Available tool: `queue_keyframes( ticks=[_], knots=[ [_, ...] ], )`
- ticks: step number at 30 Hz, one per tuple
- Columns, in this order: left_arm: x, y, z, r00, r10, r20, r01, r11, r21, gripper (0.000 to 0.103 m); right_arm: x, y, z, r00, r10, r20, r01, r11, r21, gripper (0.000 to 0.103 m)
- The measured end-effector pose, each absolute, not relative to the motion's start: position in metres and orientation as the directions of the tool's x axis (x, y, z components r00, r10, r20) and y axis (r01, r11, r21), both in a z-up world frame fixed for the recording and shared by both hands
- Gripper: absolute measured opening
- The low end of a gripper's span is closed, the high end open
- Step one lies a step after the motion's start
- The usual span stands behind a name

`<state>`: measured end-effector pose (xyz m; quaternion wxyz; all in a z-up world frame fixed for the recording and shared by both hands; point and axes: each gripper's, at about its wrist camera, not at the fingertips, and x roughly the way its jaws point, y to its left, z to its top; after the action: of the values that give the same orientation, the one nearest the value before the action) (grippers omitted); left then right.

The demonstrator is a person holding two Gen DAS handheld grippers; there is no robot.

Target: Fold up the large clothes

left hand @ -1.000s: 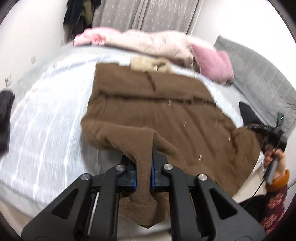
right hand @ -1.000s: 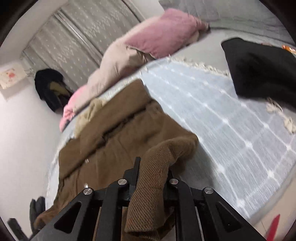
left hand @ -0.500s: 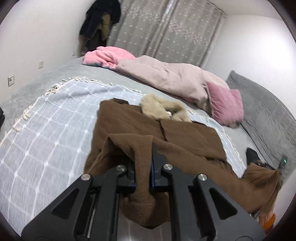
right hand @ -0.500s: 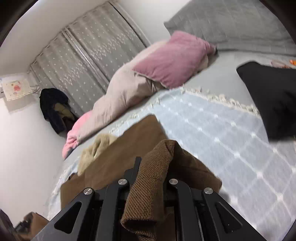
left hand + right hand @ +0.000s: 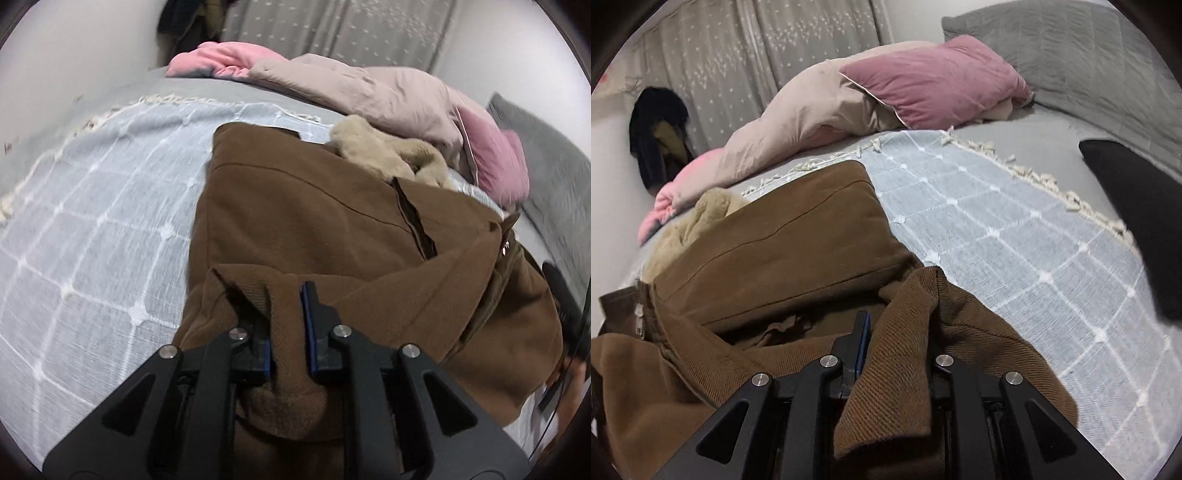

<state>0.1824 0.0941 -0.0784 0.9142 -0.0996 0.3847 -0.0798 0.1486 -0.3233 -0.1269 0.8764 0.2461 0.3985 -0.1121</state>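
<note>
A large brown coat [image 5: 314, 206] lies on a light blue checked blanket [image 5: 92, 229] on the bed, its beige fur collar [image 5: 384, 151] at the far end. Its lower part is doubled up over the body. My left gripper [image 5: 269, 291] sits low over that fold. Its jaws are opening, and the ribbed brown hem lies loosely between the pads. In the right wrist view the coat [image 5: 798, 236] fills the lower left. My right gripper [image 5: 899, 325] is opening as well. A twill corner of the coat drapes between its fingers and hides the right finger.
A beige-pink quilt [image 5: 351, 81] and a pink pillow [image 5: 934, 81] lie behind the collar. A black garment [image 5: 1137, 214] rests on the bed at the right. A grey padded headboard [image 5: 1071, 55] is beyond it. Dark clothes [image 5: 657, 136] hang by the curtain.
Both grippers carried the coat's lower edge forward over its body and down towards the bed. The gap between each pair of jaws has widened a little.
</note>
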Motion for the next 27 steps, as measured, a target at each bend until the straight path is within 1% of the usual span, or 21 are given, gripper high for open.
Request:
queue_keyframes(
  ticks=[1, 3, 4, 6, 7, 8, 9, 10, 11, 13, 15, 16, 17, 19, 22, 24, 25, 27],
  knots=[
    [0.182, 0.096, -0.075, 0.684, -0.240, -0.689, 0.081, 0.964, -0.255, 0.020, 0.147, -0.327, -0.127, 0.660, 0.019, -0.751, 0.391, 0.845, 0.365, 0.020],
    [0.182, 0.102, -0.069, 0.659, -0.284, -0.696, 0.091, 0.949, -0.301, 0.026, 0.144, -0.337, -0.124, 0.660, 0.086, -0.746, 0.381, 0.818, 0.432, 0.029],
    [0.181, 0.107, -0.065, 0.649, -0.311, -0.694, 0.093, 0.938, -0.333, 0.030, 0.142, -0.343, -0.121, 0.656, 0.118, -0.745, 0.380, 0.802, 0.461, 0.032],
    [0.173, 0.119, -0.053, 0.637, -0.376, -0.673, 0.092, 0.904, -0.418, 0.040, 0.136, -0.351, -0.112, 0.662, 0.160, -0.733, 0.387, 0.764, 0.516, 0.046],
    [0.171, 0.122, -0.050, 0.644, -0.381, -0.663, 0.091, 0.899, -0.428, 0.053, 0.130, -0.358, -0.107, 0.676, 0.179, -0.715, 0.390, 0.737, 0.552, 0.048],
    [0.166, 0.126, -0.043, 0.662, -0.364, -0.655, 0.079, 0.903, -0.423, 0.069, 0.123, -0.365, -0.100, 0.698, 0.195, -0.689, 0.390, 0.704, 0.594, 0.055],
    [0.158, 0.131, -0.035, 0.691, -0.328, -0.644, 0.063, 0.915, -0.398, 0.074, 0.115, -0.372, -0.094, 0.723, 0.202, -0.661, 0.390, 0.669, 0.632, 0.061],
    [0.150, 0.136, -0.027, 0.718, -0.290, -0.633, 0.053, 0.929, -0.366, 0.078, 0.109, -0.377, -0.090, 0.741, 0.205, -0.640, 0.391, 0.642, 0.659, 0.063],
    [0.147, 0.139, -0.023, 0.729, -0.271, -0.629, 0.050, 0.937, -0.346, 0.078, 0.102, -0.384, -0.087, 0.758, 0.207, -0.618, 0.395, 0.608, 0.689, 0.065],
    [0.143, 0.144, -0.018, 0.737, -0.230, -0.635, 0.046, 0.955, -0.293, 0.081, 0.093, -0.393, -0.085, 0.769, 0.204, -0.605, 0.411, 0.568, 0.713, 0.066],
    [0.145, 0.145, -0.022, 0.729, -0.187, -0.658, 0.043, 0.973, -0.229, 0.081, 0.091, -0.398, -0.085, 0.763, 0.182, -0.620, 0.434, 0.566, 0.701, 0.066],
    [0.148, 0.144, -0.028, 0.721, -0.157, -0.674, 0.034, 0.981, -0.192, 0.081, 0.091, -0.399, -0.086, 0.749, 0.161, -0.643, 0.450, 0.588, 0.672, 0.066],
    [0.152, 0.142, -0.034, 0.709, -0.139, -0.692, 0.034, 0.986, -0.164, 0.081, 0.092, -0.398, -0.087, 0.734, 0.142, -0.664, 0.463, 0.612, 0.642, 0.066],
    [0.160, 0.137, -0.049, 0.674, -0.141, -0.725, 0.054, 0.988, -0.142, 0.081, 0.098, -0.391, -0.086, 0.692, 0.089, -0.716, 0.472, 0.694, 0.543, 0.066],
    [0.171, 0.131, -0.066, 0.632, -0.144, -0.761, 0.061, 0.989, -0.136, 0.081, 0.110, -0.365, -0.084, 0.632, 0.009, -0.775, 0.409, 0.846, 0.343, 0.066],
    [0.177, 0.127, -0.070, 0.628, -0.162, -0.761, 0.069, 0.986, -0.152, 0.081, 0.119, -0.344, -0.085, 0.608, -0.046, -0.792, 0.347, 0.913, 0.213, 0.066],
    [0.179, 0.124, -0.071, 0.632, -0.188, -0.751, 0.082, 0.981, -0.177, 0.078, 0.125, -0.332, -0.088, 0.597, -0.065, -0.800, 0.315, 0.936, 0.158, 0.066],
    [0.184, 0.121, -0.071, 0.618, -0.252, -0.745, 0.120, 0.966, -0.227, 0.075, 0.131, -0.322, -0.095, 0.586, -0.034, -0.810, 0.263, 0.953, 0.151, 0.066]
  ],
)
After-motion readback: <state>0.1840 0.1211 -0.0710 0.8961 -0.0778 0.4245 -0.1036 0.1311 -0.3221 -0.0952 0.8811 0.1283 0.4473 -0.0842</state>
